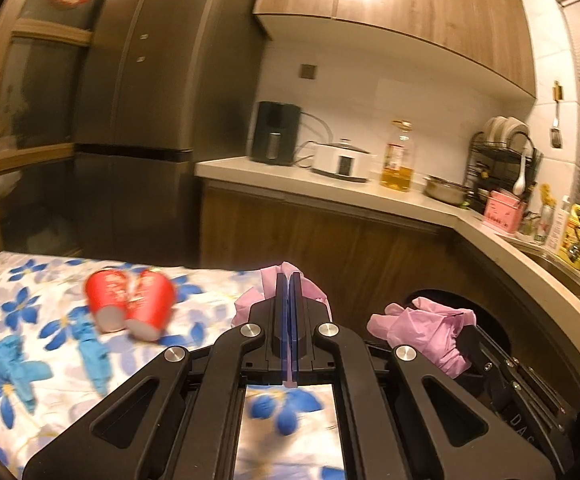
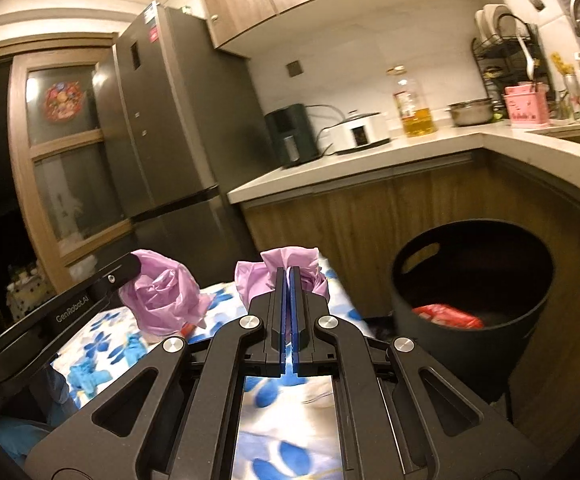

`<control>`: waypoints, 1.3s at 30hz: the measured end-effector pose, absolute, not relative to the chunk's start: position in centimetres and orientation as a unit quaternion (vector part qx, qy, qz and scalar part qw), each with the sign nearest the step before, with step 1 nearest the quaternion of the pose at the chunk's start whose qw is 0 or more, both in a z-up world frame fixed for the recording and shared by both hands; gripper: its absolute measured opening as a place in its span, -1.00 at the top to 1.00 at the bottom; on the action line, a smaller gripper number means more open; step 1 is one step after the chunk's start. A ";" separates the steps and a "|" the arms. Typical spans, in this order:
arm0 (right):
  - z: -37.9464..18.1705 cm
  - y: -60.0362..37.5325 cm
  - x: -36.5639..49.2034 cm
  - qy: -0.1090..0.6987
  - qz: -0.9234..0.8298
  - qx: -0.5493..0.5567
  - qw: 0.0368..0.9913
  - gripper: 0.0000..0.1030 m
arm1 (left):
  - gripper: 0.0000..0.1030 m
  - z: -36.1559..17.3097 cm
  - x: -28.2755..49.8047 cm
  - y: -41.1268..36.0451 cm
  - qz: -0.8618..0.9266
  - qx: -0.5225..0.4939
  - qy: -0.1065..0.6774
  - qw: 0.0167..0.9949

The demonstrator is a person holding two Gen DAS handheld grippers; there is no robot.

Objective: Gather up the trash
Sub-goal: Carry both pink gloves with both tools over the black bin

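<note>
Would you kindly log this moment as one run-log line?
left gripper: shut on pink bag | right gripper: shut on pink bag | bin: holds red trash | red cups: on table

The pink bag (image 2: 286,268) is thin, crinkled, slightly glossy plastic film. The tablecloth (image 1: 22,308) is soft printed cloth. The red cups (image 1: 130,300) look like matt paper. The trash bin (image 2: 470,264) is matt black plastic; the cabinets (image 1: 330,240) show wood grain, the fridge (image 2: 162,120) brushed metal.

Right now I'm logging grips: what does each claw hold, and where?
Each claw pinches crumpled pink plastic: left claw and right claw, apparently at its edge.
</note>
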State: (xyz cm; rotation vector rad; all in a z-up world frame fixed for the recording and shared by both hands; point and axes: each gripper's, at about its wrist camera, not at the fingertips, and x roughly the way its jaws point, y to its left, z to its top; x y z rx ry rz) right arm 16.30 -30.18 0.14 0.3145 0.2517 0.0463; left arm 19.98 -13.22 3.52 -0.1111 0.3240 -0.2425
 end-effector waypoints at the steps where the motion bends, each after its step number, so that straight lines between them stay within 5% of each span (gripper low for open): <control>1: 0.2 -30.8 16.2 0.122 0.016 0.157 0.980 0.97 | 0.99 3.6 20.1 -13.9 -0.127 -0.054 0.161 0.977; 21: 0.6 -42.3 16.4 0.104 -0.105 0.158 0.976 0.97 | 0.99 3.9 23.5 -28.2 -0.256 -0.024 0.161 0.953; 39: -0.5 -44.8 18.2 0.119 -0.123 0.158 0.972 0.97 | 0.99 1.9 26.1 -32.2 -0.272 -0.004 0.188 0.944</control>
